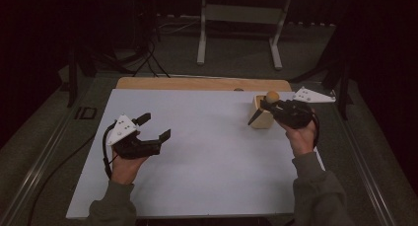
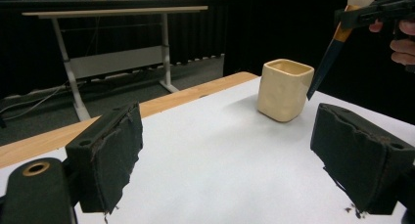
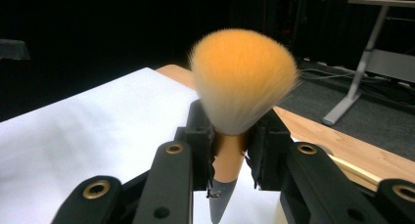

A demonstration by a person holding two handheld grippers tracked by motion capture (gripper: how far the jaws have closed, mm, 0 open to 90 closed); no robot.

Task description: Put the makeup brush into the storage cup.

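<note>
Your left gripper [image 1: 154,128] (jaws apart) hovers at eight o'clock; your right gripper [image 1: 266,106] clamps a brush [image 3: 238,94] beside the cup [image 2: 285,89] at two o'clock.

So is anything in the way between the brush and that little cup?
Nothing visible is. The right gripper holds the brush bristles up, and in the left gripper view its dark pointed handle end hangs just beside the cream cup, near the rim. The cup's mouth is open, with bare white table around it.

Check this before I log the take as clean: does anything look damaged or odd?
The black pads of the left hand-held gripper look torn and frayed at the edges, with dark crumbs on the white table beneath. The brush and cream cup look fine.
</note>
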